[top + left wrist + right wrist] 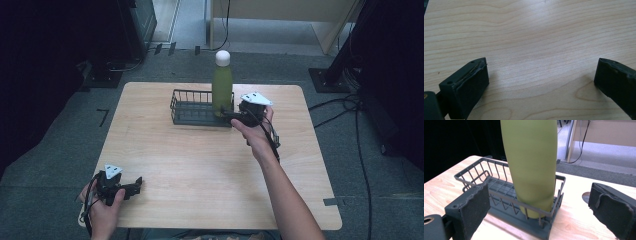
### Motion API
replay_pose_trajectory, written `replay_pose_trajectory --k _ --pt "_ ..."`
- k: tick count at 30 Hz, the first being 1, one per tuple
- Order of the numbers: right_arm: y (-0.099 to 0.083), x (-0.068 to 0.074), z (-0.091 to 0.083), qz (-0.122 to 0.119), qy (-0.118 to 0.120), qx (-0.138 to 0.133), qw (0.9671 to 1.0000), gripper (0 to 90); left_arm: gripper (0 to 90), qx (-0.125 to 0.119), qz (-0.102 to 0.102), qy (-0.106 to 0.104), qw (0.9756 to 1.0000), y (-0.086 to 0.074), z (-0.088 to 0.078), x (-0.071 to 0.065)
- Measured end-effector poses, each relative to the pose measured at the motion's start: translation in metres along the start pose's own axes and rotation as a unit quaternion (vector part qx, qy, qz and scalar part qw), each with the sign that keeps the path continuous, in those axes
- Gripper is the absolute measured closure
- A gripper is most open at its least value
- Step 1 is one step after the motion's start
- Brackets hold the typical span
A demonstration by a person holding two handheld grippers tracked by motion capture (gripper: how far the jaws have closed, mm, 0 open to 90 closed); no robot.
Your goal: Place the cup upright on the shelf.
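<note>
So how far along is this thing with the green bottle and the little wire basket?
The green bottle already stands upright inside the wire basket, at its end nearest the right tool. That tool sits just in front of the bottle with its jaws wide open and not touching it, so whether it is arriving or leaving can't be told. The left tool rests open over the bare table, idle.

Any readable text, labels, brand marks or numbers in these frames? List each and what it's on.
None can be read.
Green bottle with white cap: plain surface, no label or print.
Wire basket: no tag.
Wooden table: bare grain, no markings.
Right hand-held gripper and left hand-held gripper: black pads, unmarked.
</note>
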State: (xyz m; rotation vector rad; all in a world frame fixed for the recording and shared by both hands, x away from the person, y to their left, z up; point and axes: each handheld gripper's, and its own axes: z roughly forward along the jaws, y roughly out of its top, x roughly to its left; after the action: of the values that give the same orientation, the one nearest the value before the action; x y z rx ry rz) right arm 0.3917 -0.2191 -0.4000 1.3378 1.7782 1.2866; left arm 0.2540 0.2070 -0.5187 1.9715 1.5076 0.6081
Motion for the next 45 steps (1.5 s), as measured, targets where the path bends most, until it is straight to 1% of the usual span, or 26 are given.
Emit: replay_pose_trajectory --k 7,15,23,27,35,45 --pt "-0.011 -0.002 -0.013 -0.011 -0.002 0.003 0.9999 3.6 0.0 0.000 0.000 0.000 1.0000 0.000 0.000 0.000" --pt "-0.021 -0.002 -0.030 -0.021 0.003 0.002 0.9998 3.2 0.0 0.000 0.000 0.000 1.0000 0.000 0.000 0.000" --pt "-0.034 -0.002 -0.045 -0.023 0.011 0.003 0.9997 3.2 0.0 0.000 0.000 0.000 1.0000 0.000 0.000 0.000" --pt "-0.040 -0.004 -0.051 -0.018 0.011 0.003 0.9998 3.2 0.0 0.000 0.000 0.000 1.0000 0.000 0.000 0.000" --pt "-0.054 -0.011 -0.063 -0.014 0.009 0.007 0.9998 3.0 0.0 0.000 0.000 0.000 1.0000 0.000 0.000 0.000" --pt "-0.074 -0.029 -0.085 -0.004 -0.003 0.011 0.9999 3.0 0.0 0.000 0.000 0.000 1.0000 0.000 0.000 0.000"
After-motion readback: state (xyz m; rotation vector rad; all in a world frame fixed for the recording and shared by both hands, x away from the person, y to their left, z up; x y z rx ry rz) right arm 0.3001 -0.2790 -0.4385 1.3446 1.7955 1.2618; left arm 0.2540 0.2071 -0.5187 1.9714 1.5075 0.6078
